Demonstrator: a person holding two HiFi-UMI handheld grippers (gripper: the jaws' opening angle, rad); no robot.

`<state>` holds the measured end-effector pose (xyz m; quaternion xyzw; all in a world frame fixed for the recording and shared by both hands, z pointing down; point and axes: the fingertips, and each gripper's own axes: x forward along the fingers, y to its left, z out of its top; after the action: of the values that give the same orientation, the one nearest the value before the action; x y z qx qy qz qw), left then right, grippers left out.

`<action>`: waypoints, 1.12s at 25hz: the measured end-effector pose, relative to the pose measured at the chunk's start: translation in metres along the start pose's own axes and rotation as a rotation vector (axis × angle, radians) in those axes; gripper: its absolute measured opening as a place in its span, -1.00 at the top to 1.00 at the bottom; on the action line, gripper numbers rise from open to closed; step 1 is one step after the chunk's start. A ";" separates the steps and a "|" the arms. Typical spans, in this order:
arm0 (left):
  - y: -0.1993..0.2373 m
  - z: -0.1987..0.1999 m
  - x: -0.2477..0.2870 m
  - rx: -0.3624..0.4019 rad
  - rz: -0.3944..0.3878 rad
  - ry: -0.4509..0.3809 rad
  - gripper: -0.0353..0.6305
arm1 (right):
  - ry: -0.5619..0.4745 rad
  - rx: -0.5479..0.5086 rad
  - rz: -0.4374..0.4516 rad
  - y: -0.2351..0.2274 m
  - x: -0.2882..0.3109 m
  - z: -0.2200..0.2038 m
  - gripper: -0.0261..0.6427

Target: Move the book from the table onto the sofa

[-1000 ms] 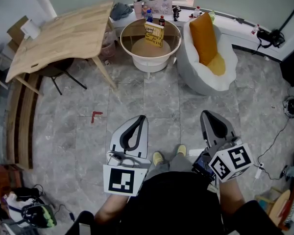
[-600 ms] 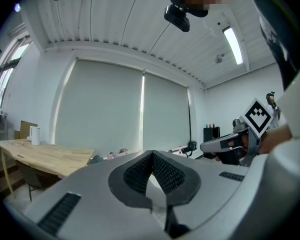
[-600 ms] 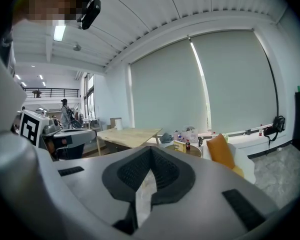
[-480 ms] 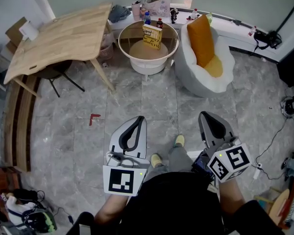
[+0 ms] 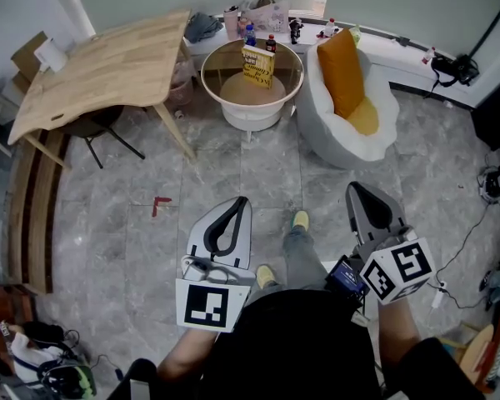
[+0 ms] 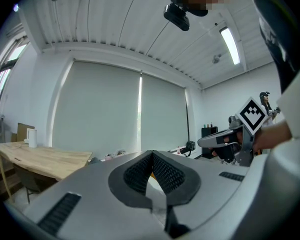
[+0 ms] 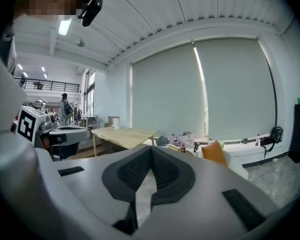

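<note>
A yellow book (image 5: 258, 65) stands upright on the round glass-topped table (image 5: 217, 55) at the far side of the room. To its right is the white sofa chair (image 5: 325, 127) with an orange cushion (image 5: 343, 69). My left gripper (image 5: 240, 201) and right gripper (image 5: 357, 188) are both held close to my body, far from the book, tips together and nothing between them. The right gripper view shows the cushion (image 7: 214, 153) and the wooden table (image 7: 127, 134) past its shut gripper (image 7: 151, 149). The left gripper (image 6: 152, 154) looks at window blinds.
A large wooden table (image 5: 100, 61) with a dark chair (image 5: 96, 123) beneath stands at the left. Bottles and bags (image 5: 262, 15) sit on the window ledge behind the round table. Cables (image 5: 475, 223) trail on the tiled floor at the right, clutter (image 5: 42, 357) at lower left.
My view has shifted slightly forward; one foot has stepped ahead. The right gripper has drifted a little right and rolled slightly. Both grippers stay shut.
</note>
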<state>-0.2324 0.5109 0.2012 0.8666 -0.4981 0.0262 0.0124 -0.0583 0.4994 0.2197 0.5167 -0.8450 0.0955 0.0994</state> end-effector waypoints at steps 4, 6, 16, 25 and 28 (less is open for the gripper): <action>-0.001 0.002 0.005 0.002 -0.005 0.001 0.87 | 0.002 -0.079 0.009 -0.009 0.003 0.010 0.89; -0.001 0.005 0.007 0.004 -0.004 -0.002 0.87 | 0.019 -0.162 0.016 -0.012 0.003 0.014 0.89; 0.004 0.007 0.027 0.031 0.007 0.011 0.87 | 0.046 -0.438 0.065 -0.038 0.016 0.027 0.89; 0.008 0.005 0.071 0.060 0.023 0.025 0.87 | 0.049 -0.274 0.123 -0.056 0.050 0.001 0.89; 0.015 0.003 0.099 0.065 0.029 0.034 0.87 | 0.050 -0.250 0.137 -0.073 0.069 0.002 0.89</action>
<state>-0.1956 0.4180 0.2041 0.8588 -0.5090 0.0574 -0.0076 -0.0243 0.4068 0.2404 0.4387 -0.8810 0.0090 0.1771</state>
